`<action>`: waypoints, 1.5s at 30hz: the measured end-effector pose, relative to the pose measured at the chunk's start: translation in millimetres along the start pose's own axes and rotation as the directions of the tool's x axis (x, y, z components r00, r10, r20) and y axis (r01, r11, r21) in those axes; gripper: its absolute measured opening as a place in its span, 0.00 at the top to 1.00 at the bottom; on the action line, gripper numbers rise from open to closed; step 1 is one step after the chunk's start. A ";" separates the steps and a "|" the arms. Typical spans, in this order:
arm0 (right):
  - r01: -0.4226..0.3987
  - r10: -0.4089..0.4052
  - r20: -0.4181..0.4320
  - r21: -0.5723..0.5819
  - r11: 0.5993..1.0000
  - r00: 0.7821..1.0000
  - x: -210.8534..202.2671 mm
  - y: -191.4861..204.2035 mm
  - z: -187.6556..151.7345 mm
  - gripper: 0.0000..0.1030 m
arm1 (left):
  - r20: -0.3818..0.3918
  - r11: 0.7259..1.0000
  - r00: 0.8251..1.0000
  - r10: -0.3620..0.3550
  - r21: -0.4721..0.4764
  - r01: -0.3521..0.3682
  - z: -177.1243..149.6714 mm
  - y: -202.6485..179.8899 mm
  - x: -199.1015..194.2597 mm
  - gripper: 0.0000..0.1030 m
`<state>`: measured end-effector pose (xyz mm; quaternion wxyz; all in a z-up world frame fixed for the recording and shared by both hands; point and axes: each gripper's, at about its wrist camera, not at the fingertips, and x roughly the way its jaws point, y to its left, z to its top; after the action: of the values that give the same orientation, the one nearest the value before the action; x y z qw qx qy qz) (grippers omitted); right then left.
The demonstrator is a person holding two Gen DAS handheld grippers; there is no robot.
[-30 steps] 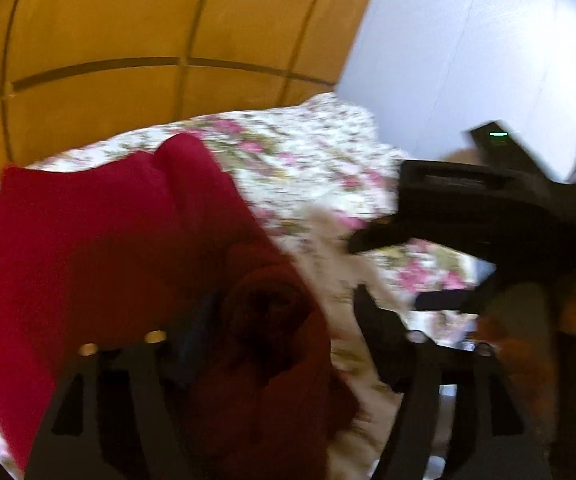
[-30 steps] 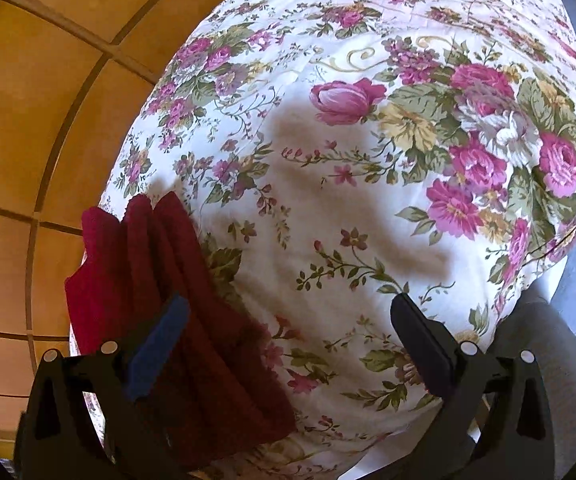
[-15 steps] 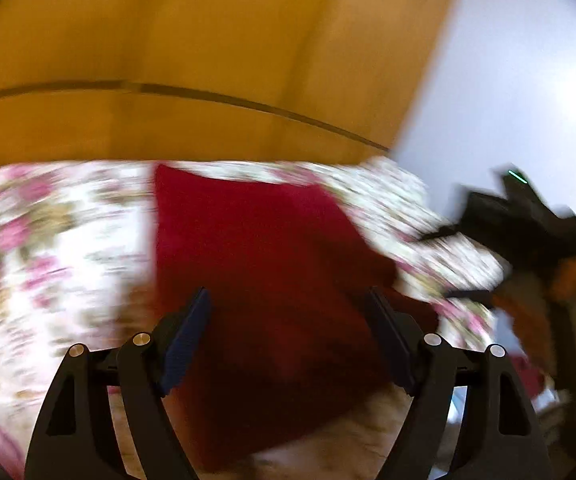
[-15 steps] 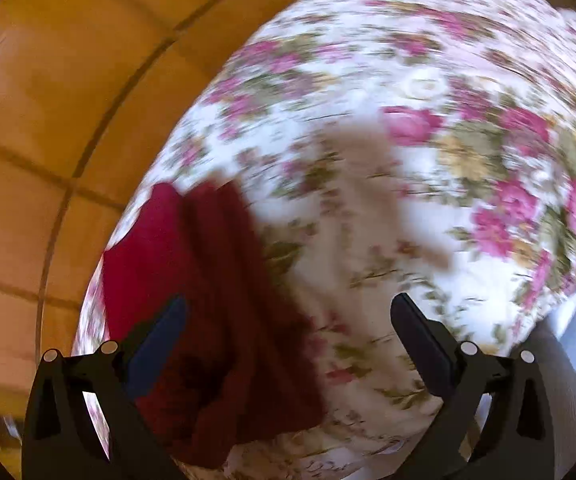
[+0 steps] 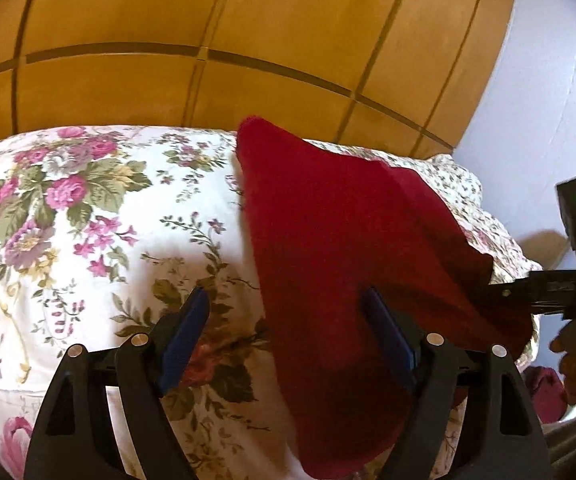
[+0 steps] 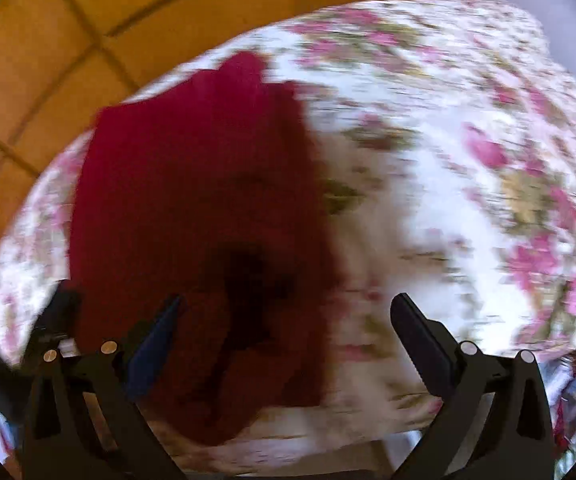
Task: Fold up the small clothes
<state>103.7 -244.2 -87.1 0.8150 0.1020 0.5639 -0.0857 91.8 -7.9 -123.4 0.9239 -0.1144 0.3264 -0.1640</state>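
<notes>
A dark red folded garment (image 5: 340, 248) lies on a white floral cushion (image 5: 87, 216). My left gripper (image 5: 285, 312) is open and empty, its right finger over the garment's near part. In the right wrist view, which is blurred, the red garment (image 6: 191, 208) covers the left part of the cushion (image 6: 468, 184). My right gripper (image 6: 283, 316) is open and empty, above the garment's right edge. The right gripper's black body (image 5: 556, 288) shows at the right edge of the left wrist view, beside the garment's corner.
A yellow-brown panelled wall (image 5: 207, 40) stands behind the cushion and a pale blue-white wall (image 5: 548, 100) at the right. More dark red cloth (image 5: 548, 392) lies low at the right, off the cushion.
My left gripper has let go of the red garment and swung left; the garment now lies flatter on the cushion. My right gripper has moved left over the garment, staying open.
</notes>
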 end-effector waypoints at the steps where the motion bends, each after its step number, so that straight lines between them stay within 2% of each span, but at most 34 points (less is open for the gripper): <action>1: -0.016 0.016 -0.013 0.038 0.999 1.000 1.9 -13.4 -0.6 0.02 | -0.006 1.000 1.000 -0.014 0.011 0.014 -0.4 -3.0 -0.7 0.23; 6: -0.082 0.113 -0.138 0.209 0.975 0.984 34.0 -45.4 -31.3 0.02 | -0.026 0.994 0.999 -0.024 0.106 0.026 -8.9 -16.6 3.5 0.23; 8: -0.095 0.129 -0.133 0.235 0.967 0.983 35.9 -47.7 -37.2 0.02 | -0.028 0.994 0.999 -0.027 0.104 0.030 -11.5 -15.7 4.6 0.23; 12: -0.090 0.116 -0.109 0.218 0.972 0.987 27.1 -46.7 -28.3 0.02 | -0.030 0.997 0.999 -0.041 0.070 0.043 -8.5 -11.3 3.1 0.23; 15: -0.084 0.093 -0.034 0.195 0.977 0.995 7.7 -40.9 -20.2 0.02 | -0.003 0.995 0.999 -0.040 0.096 0.040 -4.4 -17.8 -4.3 0.23; 17: -0.060 0.049 0.083 0.136 0.989 0.995 -15.3 -30.6 -13.8 0.02 | 0.024 0.990 0.998 -0.051 0.132 0.047 -2.6 -26.6 -9.6 0.23; 18: -0.040 0.026 0.126 0.112 0.993 0.992 -23.5 -26.0 -11.4 0.02 | 0.030 0.987 0.998 -0.056 0.150 0.051 -2.3 -31.1 -11.2 0.23; 21: 0.060 -0.055 0.285 -0.009 0.998 0.957 -47.8 -5.6 -3.9 0.02 | 0.047 0.970 0.997 -0.065 0.237 0.053 -3.6 -53.3 -13.9 0.23; 23: 0.041 -0.024 0.313 -0.048 0.998 0.949 -47.4 1.9 0.4 0.02 | 0.052 0.954 0.995 -0.090 0.293 0.071 -5.9 -68.4 -13.4 0.23; 25: -0.010 0.033 0.287 -0.082 0.997 0.957 -38.6 11.0 4.5 0.02 | 0.046 0.926 0.992 -0.114 0.367 0.090 -8.9 -89.6 -9.6 0.23; 27: -0.044 0.068 0.220 -0.115 0.992 0.973 -20.9 12.9 14.2 0.02 | 0.024 0.899 0.991 -0.133 0.424 0.110 -11.2 -108.9 -3.4 0.23; 31: -0.062 0.077 0.127 -0.112 0.992 0.989 7.5 8.8 32.9 0.02 | -0.038 0.854 0.989 -0.141 0.501 0.141 -18.1 -138.8 19.1 0.23; 33: -0.049 0.057 0.087 -0.090 0.995 0.995 18.1 -4.7 37.5 0.02 | -0.074 0.845 0.989 -0.126 0.514 0.146 -23.3 -147.0 34.0 0.23; 36: -0.078 0.078 0.013 -0.016 0.997 0.997 37.1 -25.2 40.5 0.02 | -0.086 0.823 0.987 -0.134 0.545 0.159 -30.1 -152.3 42.1 0.23; 39: -0.092 0.096 -0.040 0.086 0.992 0.995 53.8 -45.1 40.3 0.02 | -0.095 0.785 0.984 -0.149 0.593 0.176 -40.3 -159.0 43.4 0.27; 41: -0.090 0.093 -0.035 0.081 0.993 0.995 58.2 -44.5 37.8 0.02 | -0.084 0.759 0.988 -0.132 0.633 0.155 -47.3 -164.3 43.8 0.27; 42: -0.090 0.093 -0.030 0.083 0.992 0.995 58.7 -45.2 37.9 0.02 | -0.080 0.757 0.988 -0.131 0.636 0.151 -48.0 -164.4 43.2 0.27; 45: -0.133 0.135 -0.012 0.114 0.984 0.991 54.6 -48.2 34.0 0.02 | -0.086 0.782 0.985 -0.151 0.600 0.172 -40.7 -157.9 39.4 0.27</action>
<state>141.1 -301.0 -129.9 0.8063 0.1867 0.5579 -0.0615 58.6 -172.3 -126.3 0.8889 0.1617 0.2613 -0.3398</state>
